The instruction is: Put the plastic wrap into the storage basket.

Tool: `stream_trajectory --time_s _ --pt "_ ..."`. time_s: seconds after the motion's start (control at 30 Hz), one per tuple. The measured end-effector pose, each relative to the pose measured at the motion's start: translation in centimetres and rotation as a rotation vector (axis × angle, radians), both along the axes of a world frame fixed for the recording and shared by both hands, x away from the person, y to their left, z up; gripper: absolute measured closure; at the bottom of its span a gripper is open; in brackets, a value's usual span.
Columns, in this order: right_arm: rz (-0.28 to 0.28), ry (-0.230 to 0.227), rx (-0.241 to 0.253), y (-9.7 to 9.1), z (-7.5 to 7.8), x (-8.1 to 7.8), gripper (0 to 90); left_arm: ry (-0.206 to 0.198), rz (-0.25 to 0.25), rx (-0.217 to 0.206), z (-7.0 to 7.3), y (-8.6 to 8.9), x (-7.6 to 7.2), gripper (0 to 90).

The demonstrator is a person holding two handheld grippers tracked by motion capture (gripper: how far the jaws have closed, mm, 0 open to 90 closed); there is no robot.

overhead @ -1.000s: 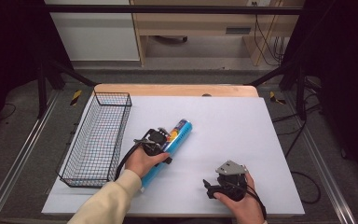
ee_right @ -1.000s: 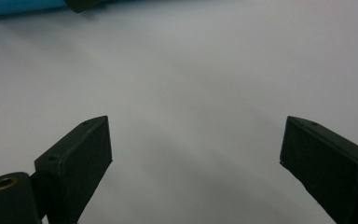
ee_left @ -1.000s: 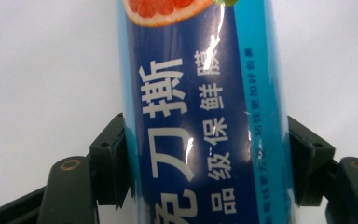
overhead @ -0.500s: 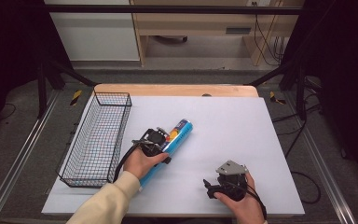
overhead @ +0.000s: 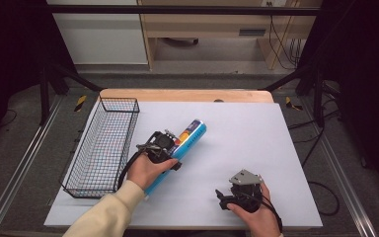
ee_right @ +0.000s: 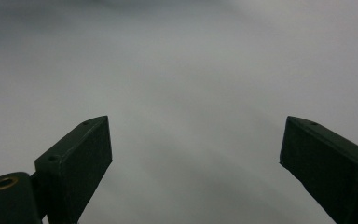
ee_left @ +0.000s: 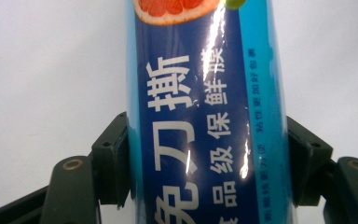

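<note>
L gripper (overhead: 170, 148) fingers now clamped on blue wrap roll (overhead: 187, 140) mid-table, just right of wire basket (overhead: 103, 148); vs 1s ago roll's far end tips up = grasp holds, prob basket next. R gripper (overhead: 222, 197) idle near table's front edge, fingers wide w/ nothing between

Cream sleeve (overhead: 106, 215); black grippers, brass-ringed screw holes, trailing black cables.

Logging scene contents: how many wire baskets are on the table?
1. The wire basket stands at the left edge of the white table, just left of the blue roll held by the left gripper.
</note>
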State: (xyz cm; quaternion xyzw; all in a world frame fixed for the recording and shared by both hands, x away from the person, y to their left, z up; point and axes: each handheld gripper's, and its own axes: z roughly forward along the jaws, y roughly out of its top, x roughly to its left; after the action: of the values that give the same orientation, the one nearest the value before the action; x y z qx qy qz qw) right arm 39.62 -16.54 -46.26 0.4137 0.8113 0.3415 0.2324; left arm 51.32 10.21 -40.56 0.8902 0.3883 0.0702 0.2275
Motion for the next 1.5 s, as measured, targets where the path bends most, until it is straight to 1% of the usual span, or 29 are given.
stream_trajectory --time_s 0.13,0.27,0.37,0.47,0.53,0.63,0.87,1.07,1.23,1.33,1.4,1.5 --pt "0.000 -0.002 0.001 0.0 0.0 0.0 9.5 -0.019 0.004 0.004 0.9 0.4 -0.2 30.9" --pt "-0.001 -0.003 0.000 0.0 0.0 0.0 9.6 -0.030 0.012 -0.006 1.6 0.9 -0.4 30.9" --pt "-0.001 -0.001 -0.002 0.0 0.0 0.0 9.6 -0.040 0.014 -0.002 2.1 1.2 -0.6 31.0" --pt "-0.003 -0.001 0.000 0.0 0.0 0.0 9.6 -0.042 0.011 -0.008 2.6 1.6 -0.7 31.0" --pt "-0.004 0.000 0.000 0.0 0.0 0.0 9.6 -0.051 0.015 -0.012 3.0 1.7 -0.9 31.0" --pt "0.000 -0.004 -0.002 0.0 -0.1 0.1 9.6 -0.061 0.009 -0.004 3.5 2.0 -1.0 31.1" --pt "-0.002 -0.003 -0.001 0.0 -0.1 0.1 9.6 -0.078 0.018 -0.024 4.5 2.5 -1.3 31.2" --pt "-0.003 -0.002 -0.001 0.0 -0.1 0.1 9.6 -0.089 0.014 -0.015 5.2 3.0 -1.6 31.2" --pt "-0.007 0.002 0.001 0.0 -0.1 0.0 9.6 -0.102 0.022 -0.027 5.9 3.5 -1.9 31.2" --pt "-0.004 -0.002 -0.007 -0.1 -0.2 0.1 9.6 -0.111 0.020 -0.026 6.5 3.8 -2.1 31.3" --pt "-0.004 -0.002 -0.009 -0.1 -0.2 0.1 9.6 -0.116 0.025 -0.033 6.8 4.1 -2.2 31.3" --pt "-0.004 0.000 -0.008 -0.1 -0.2 0.1 9.6 -0.124 0.028 -0.031 7.2 4.6 -2.4 31.3"
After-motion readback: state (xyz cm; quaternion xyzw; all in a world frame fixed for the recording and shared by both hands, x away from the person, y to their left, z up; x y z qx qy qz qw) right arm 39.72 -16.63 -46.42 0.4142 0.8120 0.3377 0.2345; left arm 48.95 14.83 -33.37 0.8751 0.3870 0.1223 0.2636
